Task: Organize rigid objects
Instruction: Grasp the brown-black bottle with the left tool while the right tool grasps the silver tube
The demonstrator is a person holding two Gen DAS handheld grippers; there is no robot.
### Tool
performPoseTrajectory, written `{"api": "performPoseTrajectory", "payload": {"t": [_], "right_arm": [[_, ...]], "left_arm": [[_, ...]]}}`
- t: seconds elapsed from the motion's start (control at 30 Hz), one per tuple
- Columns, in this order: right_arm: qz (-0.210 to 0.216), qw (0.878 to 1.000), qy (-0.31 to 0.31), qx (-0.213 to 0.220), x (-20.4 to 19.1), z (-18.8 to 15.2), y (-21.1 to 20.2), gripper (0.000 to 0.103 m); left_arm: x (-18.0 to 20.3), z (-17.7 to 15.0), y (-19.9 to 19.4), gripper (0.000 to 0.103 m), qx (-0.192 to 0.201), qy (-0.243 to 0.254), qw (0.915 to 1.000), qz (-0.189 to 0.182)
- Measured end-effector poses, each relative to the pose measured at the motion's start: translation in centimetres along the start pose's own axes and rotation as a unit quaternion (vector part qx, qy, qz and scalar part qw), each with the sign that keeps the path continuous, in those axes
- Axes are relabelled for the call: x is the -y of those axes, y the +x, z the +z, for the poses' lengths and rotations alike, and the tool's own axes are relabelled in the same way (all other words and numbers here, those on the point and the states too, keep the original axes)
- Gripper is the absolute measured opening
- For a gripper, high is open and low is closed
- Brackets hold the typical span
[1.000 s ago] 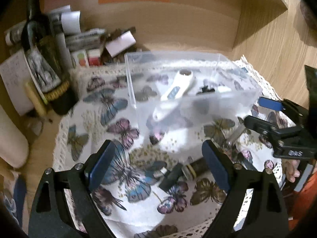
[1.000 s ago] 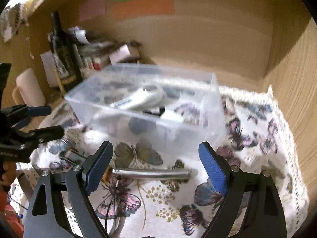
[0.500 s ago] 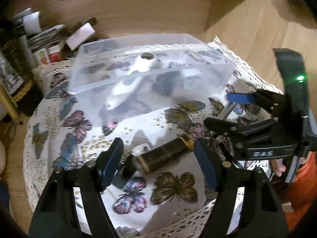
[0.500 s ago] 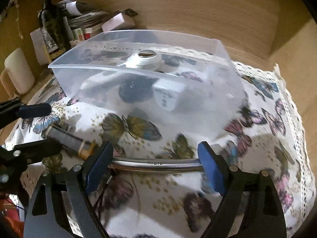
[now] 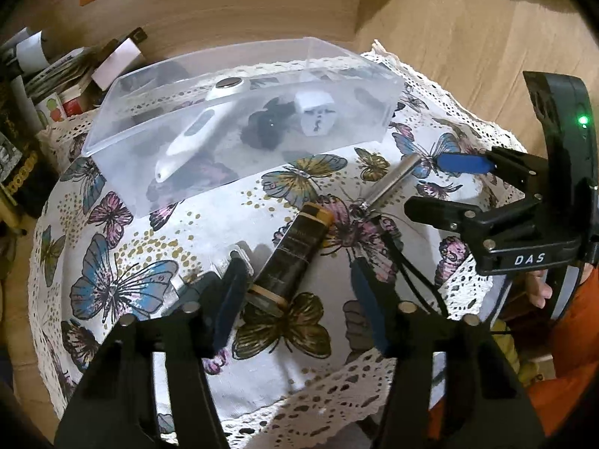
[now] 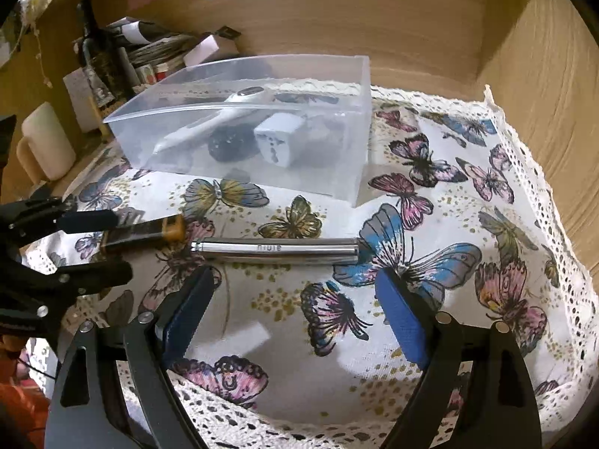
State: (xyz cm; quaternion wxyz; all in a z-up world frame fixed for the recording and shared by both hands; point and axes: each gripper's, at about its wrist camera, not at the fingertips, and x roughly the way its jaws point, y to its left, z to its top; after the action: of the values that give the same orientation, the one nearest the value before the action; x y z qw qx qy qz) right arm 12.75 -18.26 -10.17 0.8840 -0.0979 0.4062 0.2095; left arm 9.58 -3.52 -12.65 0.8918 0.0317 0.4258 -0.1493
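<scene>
Both grippers hang wide open, holding nothing — the left gripper (image 5: 299, 295) straddles the dark brown gold-banded tube (image 5: 295, 252), while the shiny steel cylinder (image 6: 277, 250) lies just ahead of the right gripper (image 6: 295, 310). Beyond them: the clear plastic bin (image 6: 337, 172).

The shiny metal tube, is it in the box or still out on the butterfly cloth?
Out. The metal tube lies flat on the cloth, in front of the clear box.

A home nook: butterfly-print lace tablecloth (image 6: 468, 224), wine bottle (image 6: 91, 48), mug (image 6: 45, 142), stacked papers (image 6: 157, 50).
</scene>
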Motion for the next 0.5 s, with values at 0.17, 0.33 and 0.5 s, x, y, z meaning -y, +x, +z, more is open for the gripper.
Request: {"api": "performPoseTrajectory", "payload": {"t": [0.17,0.33,0.5], "right_arm": [[-0.004,0.997,-0.073,-0.003,-1.0,1.5,0.7,0.087],[0.015,0.992,-0.121,-0.033,-2.0,2.1,3.1,0.069],[0.038,0.995,-0.089,-0.036,-1.2,2.3,3.5,0.031]], "left_arm": [[0.4,1.3,0.3,0.056,0.006,0.024,0.9997,0.006],[0.6,1.8,2.5,0.046,-0.016,0.046,0.9988,0.002],[-0.2,2.0,3.0,0.023,-0.025,0.032,0.9992,-0.002]]}}
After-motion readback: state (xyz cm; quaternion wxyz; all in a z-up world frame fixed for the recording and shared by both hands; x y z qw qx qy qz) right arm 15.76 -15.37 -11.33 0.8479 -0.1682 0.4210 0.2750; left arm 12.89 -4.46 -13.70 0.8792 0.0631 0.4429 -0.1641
